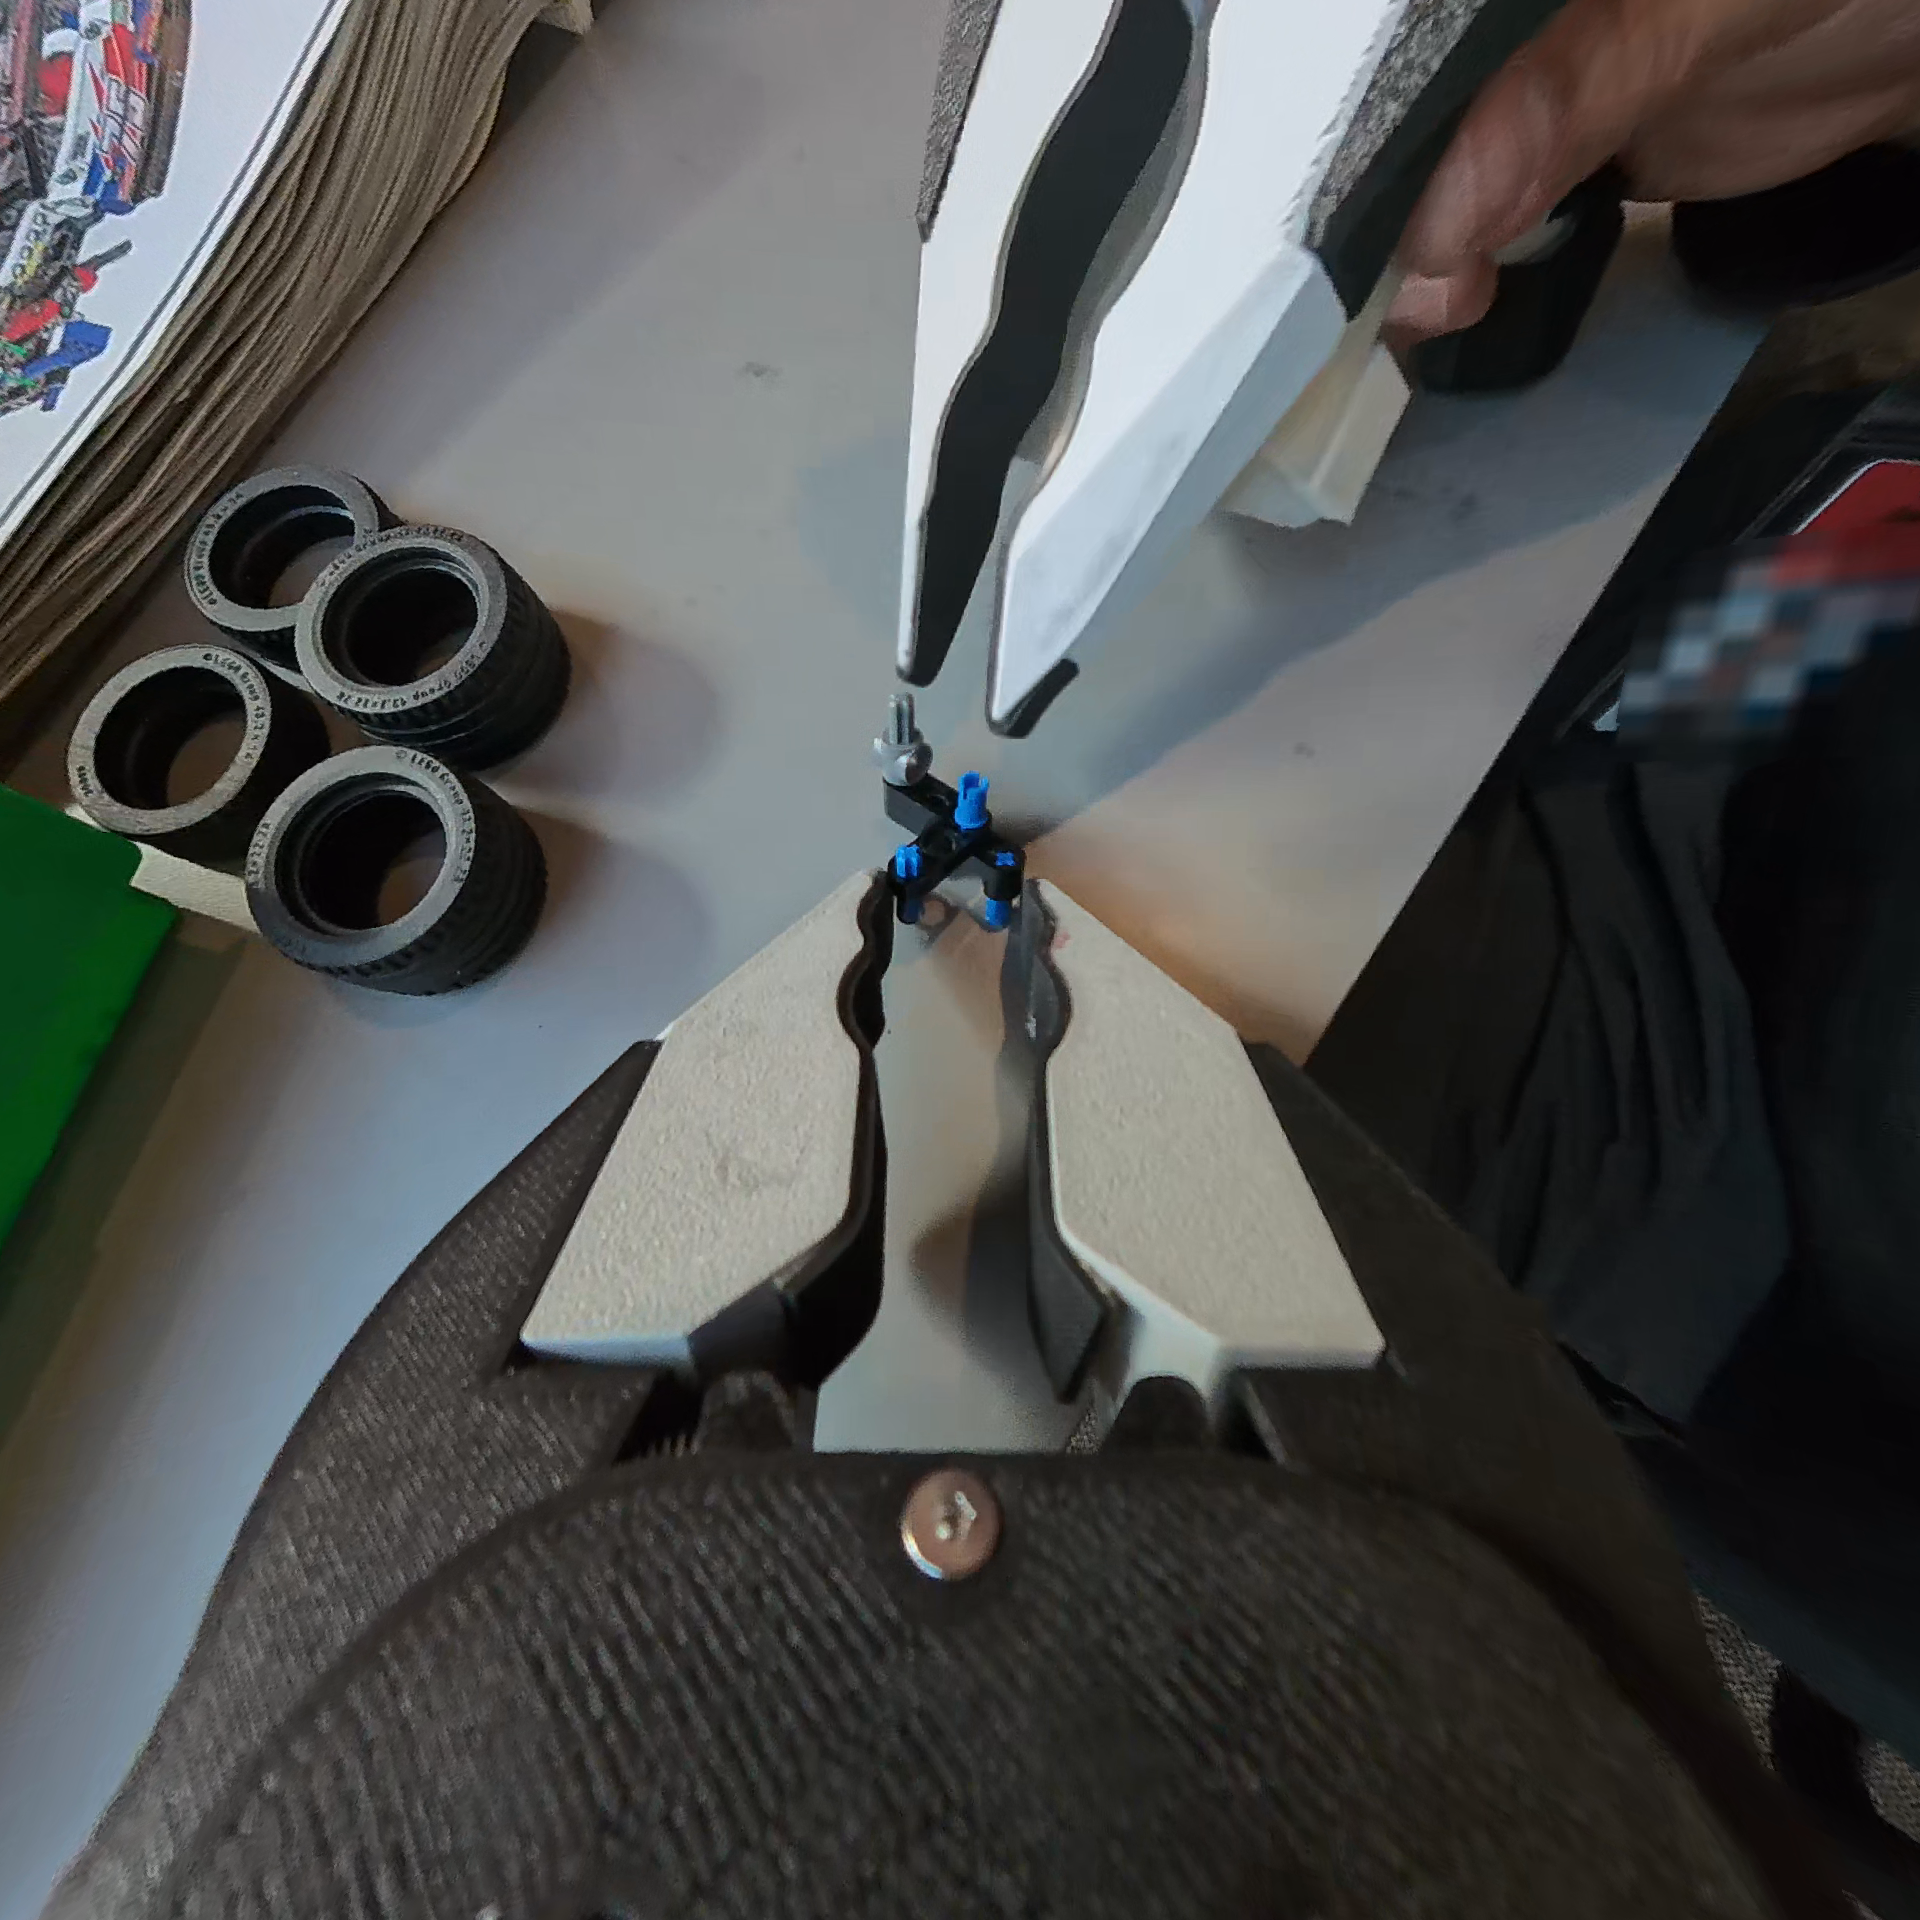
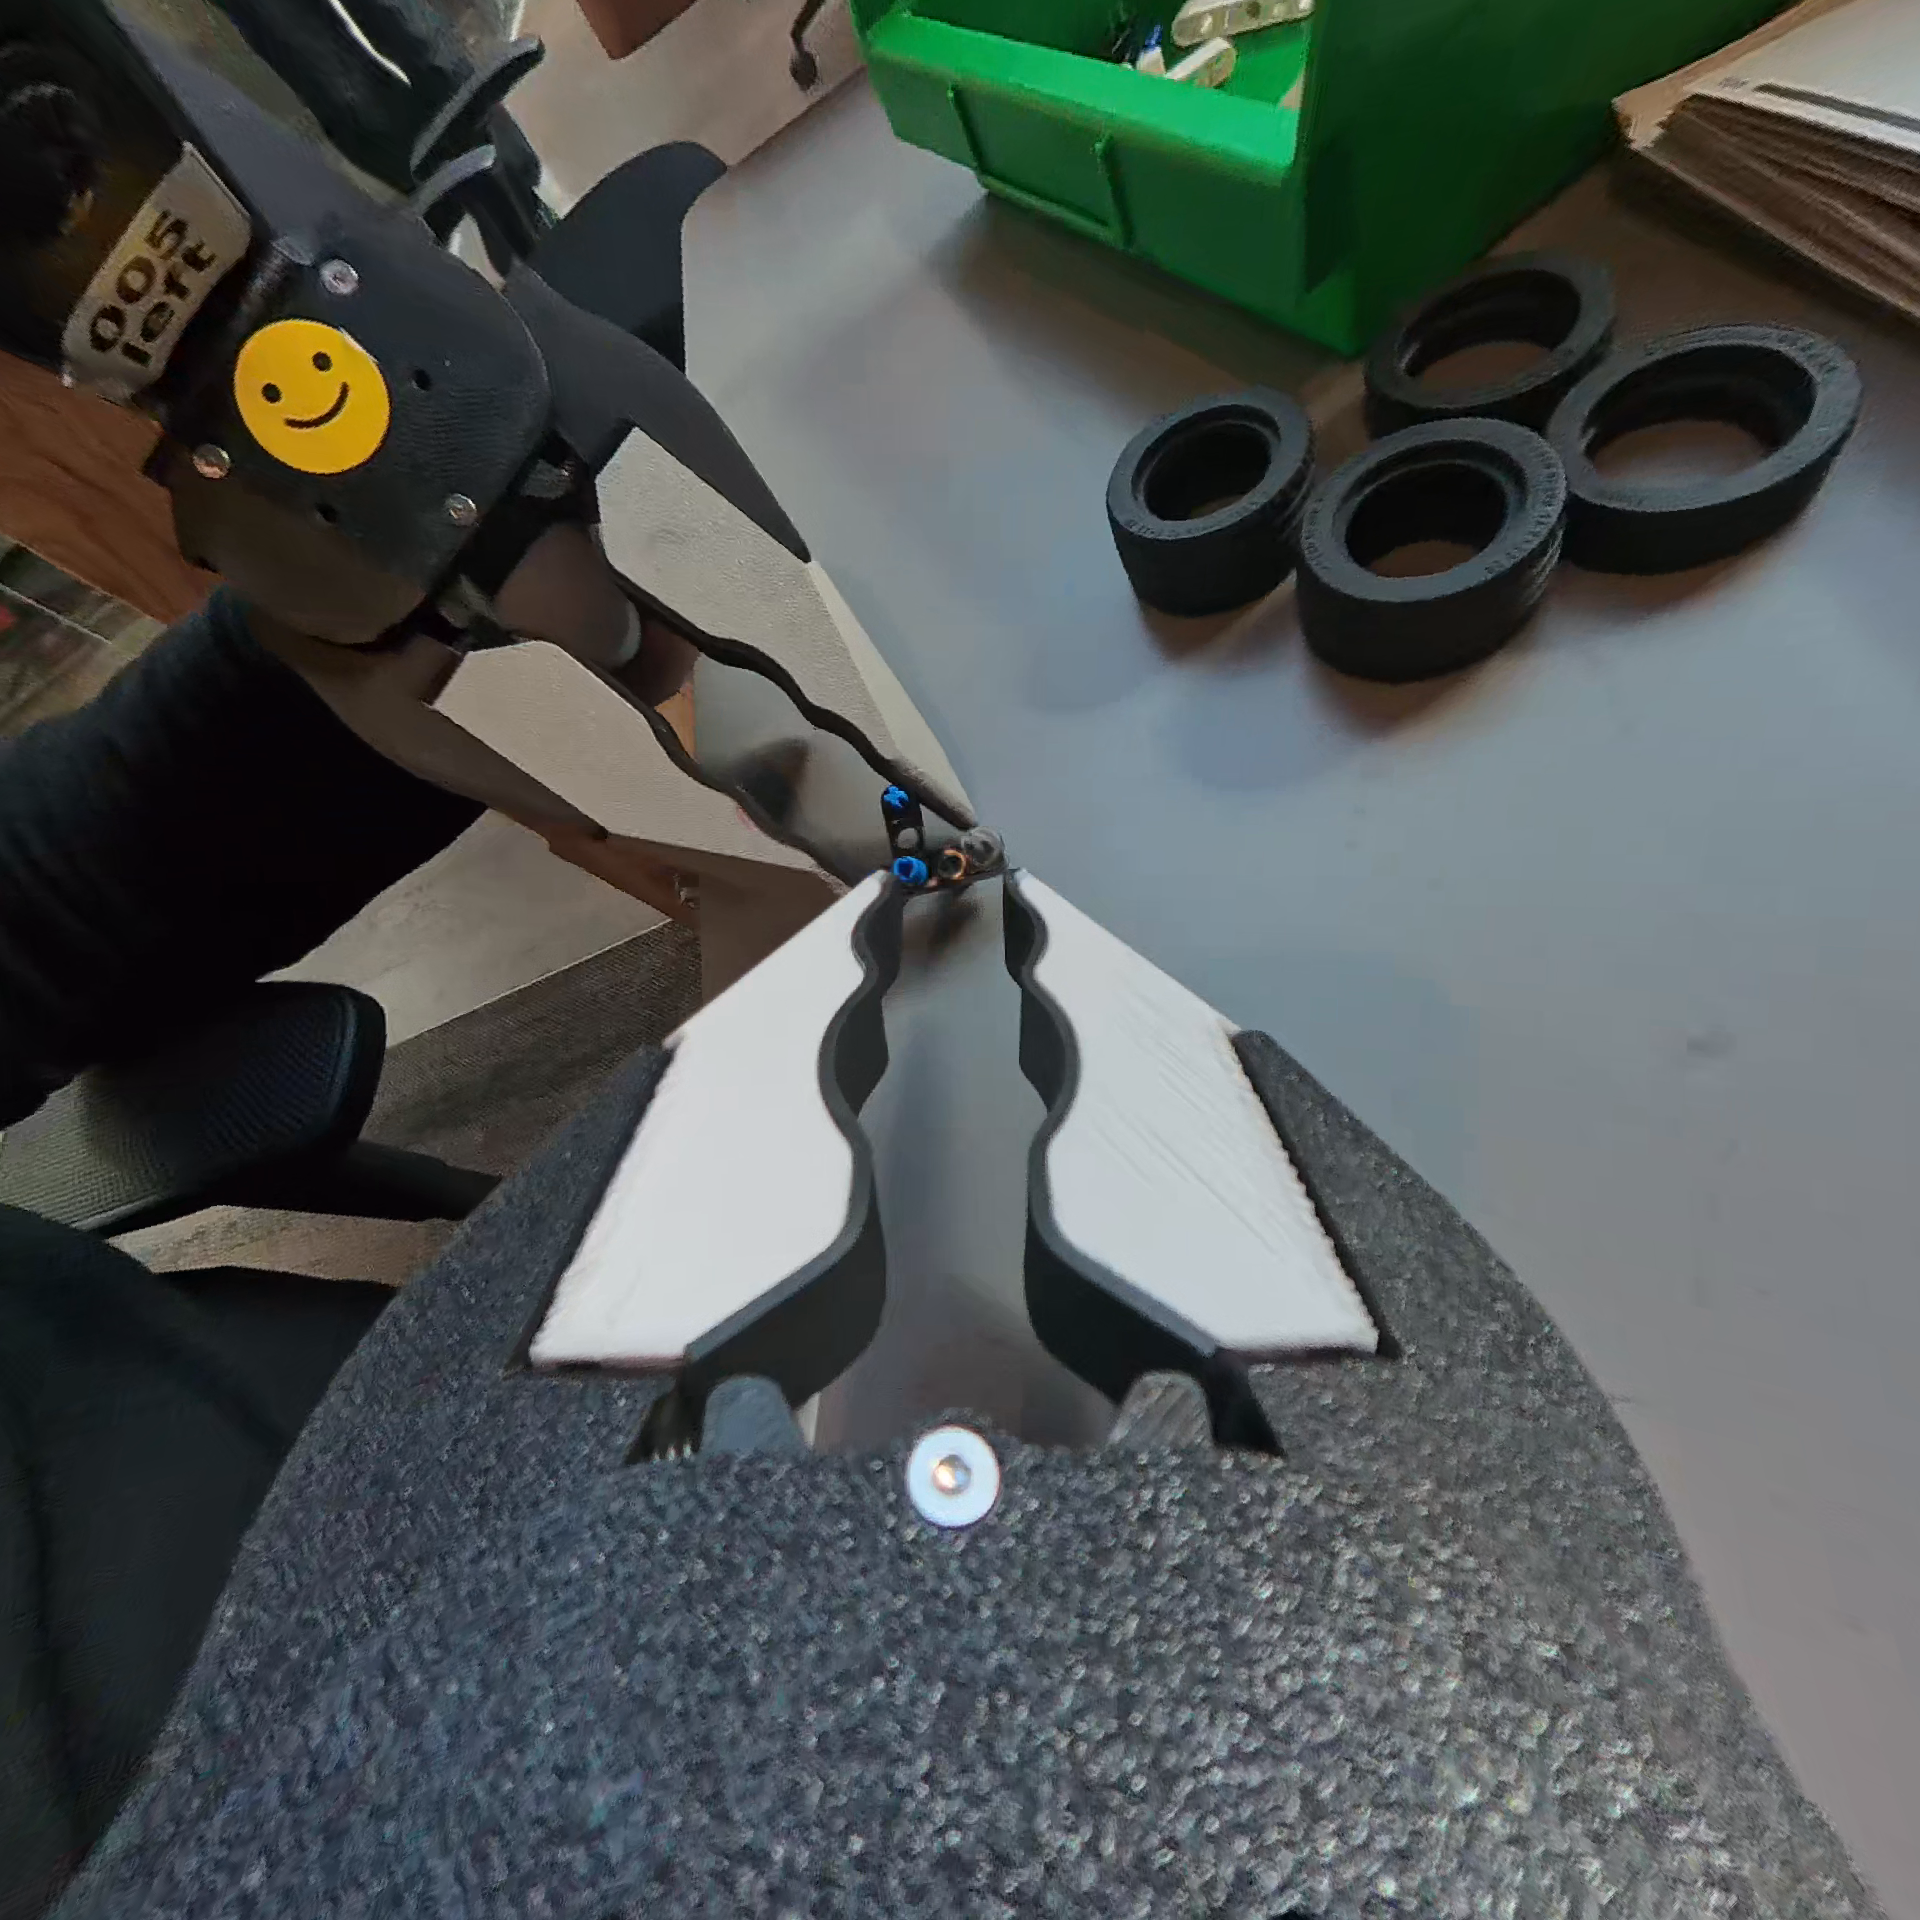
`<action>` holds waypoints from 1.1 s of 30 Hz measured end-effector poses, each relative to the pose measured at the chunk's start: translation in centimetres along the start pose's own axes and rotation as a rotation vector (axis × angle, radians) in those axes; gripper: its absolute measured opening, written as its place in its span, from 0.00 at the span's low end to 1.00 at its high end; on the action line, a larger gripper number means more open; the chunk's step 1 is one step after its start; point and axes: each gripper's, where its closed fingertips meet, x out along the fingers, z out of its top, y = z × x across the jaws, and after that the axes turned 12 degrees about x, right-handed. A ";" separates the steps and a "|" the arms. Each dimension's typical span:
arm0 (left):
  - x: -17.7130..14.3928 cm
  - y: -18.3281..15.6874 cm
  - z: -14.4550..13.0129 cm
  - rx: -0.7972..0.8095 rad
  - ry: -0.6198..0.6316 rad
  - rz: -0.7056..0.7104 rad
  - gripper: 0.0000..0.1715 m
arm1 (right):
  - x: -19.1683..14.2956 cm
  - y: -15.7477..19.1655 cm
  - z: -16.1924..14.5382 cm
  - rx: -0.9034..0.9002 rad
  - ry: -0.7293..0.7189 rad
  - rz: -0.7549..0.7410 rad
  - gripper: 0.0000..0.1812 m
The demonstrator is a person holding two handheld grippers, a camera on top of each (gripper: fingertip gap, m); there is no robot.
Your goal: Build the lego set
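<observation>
Left gripper [image 1: 954, 891] pinches small black lego assembly [image 1: 948, 831] at its fingertips. Right gripper [image 1: 985, 694] released, tips just beyond the assembly's grey connector [image 1: 902, 750].

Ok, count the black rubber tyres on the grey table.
4 black rubber tyres, clustered beside the green bin: back, right, front, left. None appears hidden.

left claw [image 1: 954, 883] clamped; right claw [image 2: 943, 878] parted, tip-to-tip.
</observation>
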 end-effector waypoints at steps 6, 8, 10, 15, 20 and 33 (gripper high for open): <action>0.0 -0.2 0.3 0.129 0.066 0.063 0.12 | 0.6 -0.4 -0.2 -0.060 0.024 -0.066 0.06; 0.0 -0.3 0.3 0.168 0.084 0.079 0.12 | 0.7 -0.5 -0.3 -0.076 0.034 -0.077 0.04; -0.1 -0.3 0.2 0.177 0.097 0.081 0.12 | 0.7 -0.6 -0.5 -0.100 0.047 -0.093 0.01; -0.5 -0.2 -0.1 0.159 0.118 0.075 0.14 | 1.1 -0.9 -1.1 -0.141 0.086 -0.140 0.01; -0.8 -0.6 0.0 0.152 0.115 0.051 0.17 | 1.2 -1.0 -1.3 -0.145 0.098 -0.145 0.01; 0.2 0.0 0.4 0.151 0.096 -0.087 0.12 | 1.1 -1.0 -2.1 -0.191 0.143 -0.151 0.02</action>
